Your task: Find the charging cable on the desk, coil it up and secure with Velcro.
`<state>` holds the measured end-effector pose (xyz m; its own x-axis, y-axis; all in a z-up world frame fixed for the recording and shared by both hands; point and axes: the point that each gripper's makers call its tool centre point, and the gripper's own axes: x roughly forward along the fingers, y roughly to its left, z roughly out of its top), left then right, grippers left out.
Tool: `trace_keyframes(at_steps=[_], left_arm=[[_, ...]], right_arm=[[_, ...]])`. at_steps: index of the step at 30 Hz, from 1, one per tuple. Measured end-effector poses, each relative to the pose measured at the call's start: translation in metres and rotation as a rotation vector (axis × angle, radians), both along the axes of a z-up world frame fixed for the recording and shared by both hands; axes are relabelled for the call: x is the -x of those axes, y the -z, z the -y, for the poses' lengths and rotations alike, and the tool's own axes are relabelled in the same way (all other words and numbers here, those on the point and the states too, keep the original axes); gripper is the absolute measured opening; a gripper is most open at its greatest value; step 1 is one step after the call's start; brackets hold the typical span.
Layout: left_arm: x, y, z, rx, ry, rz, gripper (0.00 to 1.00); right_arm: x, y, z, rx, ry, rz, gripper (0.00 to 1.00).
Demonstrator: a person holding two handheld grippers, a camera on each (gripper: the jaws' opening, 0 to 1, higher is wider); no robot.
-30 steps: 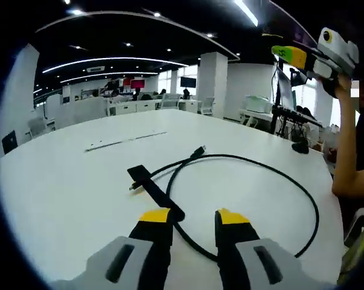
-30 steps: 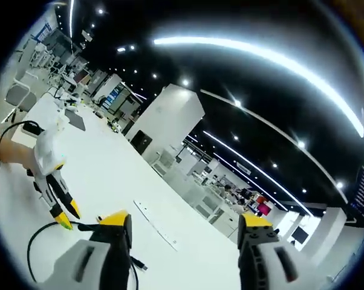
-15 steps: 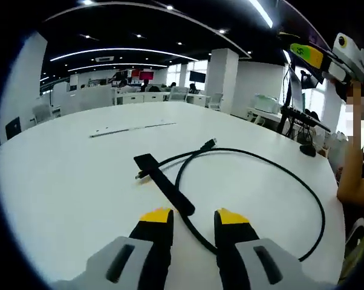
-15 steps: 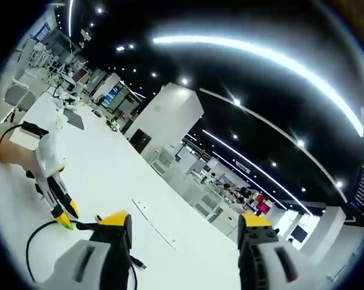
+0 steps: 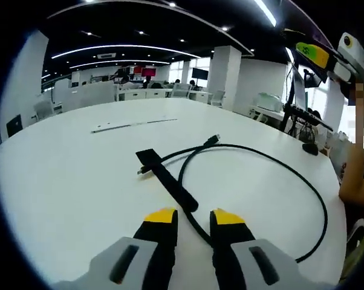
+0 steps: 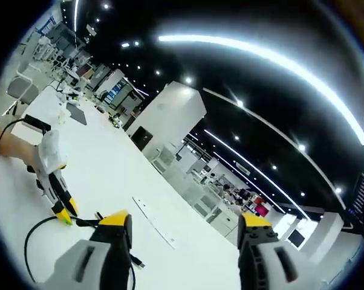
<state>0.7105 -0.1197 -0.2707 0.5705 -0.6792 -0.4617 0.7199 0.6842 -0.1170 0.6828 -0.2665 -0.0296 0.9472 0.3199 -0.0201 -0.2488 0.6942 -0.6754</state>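
A long black charging cable (image 5: 273, 166) lies in a wide loop on the white desk (image 5: 67, 181). Its plug ends (image 5: 213, 140) cross near a flat black Velcro strap (image 5: 167, 181). My left gripper (image 5: 193, 217) hovers low over the near end of the strap. Its yellow-tipped jaws are open by a narrow gap, and the cable runs between them. In the right gripper view, my right gripper (image 6: 184, 220) is high above the desk, wide open and holding nothing. The left gripper (image 6: 56, 187) shows there too, tips down at the cable (image 6: 29, 241). The right gripper (image 5: 320, 55) appears raised at upper right.
A thin white strip (image 5: 133, 125) lies farther back on the desk. A person's bare arm (image 5: 354, 175) leans at the desk's right edge, near a black stand with gear (image 5: 297, 115). Office desks and pillars fill the background.
My left gripper's jaws have narrowed around the cable and the view has edged slightly nearer to the strap. The right gripper stays raised and wide open.
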Motion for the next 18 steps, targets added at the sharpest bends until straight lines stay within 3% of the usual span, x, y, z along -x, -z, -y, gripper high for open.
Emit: trace_keyframes(at_steps=[6,10,18], left_arm=[[0.0010,0.0010,-0.0007,-0.016,-0.005,0.004,0.22],[0.0012,0.0030,-0.0015,-0.093,0.006,0.062,0.19],[0.0004,0.0040,-0.0009,-0.109,0.017,0.057,0.14]], right_arm=[[0.0042,-0.0027,-0.0002,0.007,-0.002,0.010,0.71],[0.0066,-0.0050,-0.0022,0.007,-0.012,0.020,0.71],[0.0082,-0.0037,-0.0055,0.026,-0.019,0.022,0.71]])
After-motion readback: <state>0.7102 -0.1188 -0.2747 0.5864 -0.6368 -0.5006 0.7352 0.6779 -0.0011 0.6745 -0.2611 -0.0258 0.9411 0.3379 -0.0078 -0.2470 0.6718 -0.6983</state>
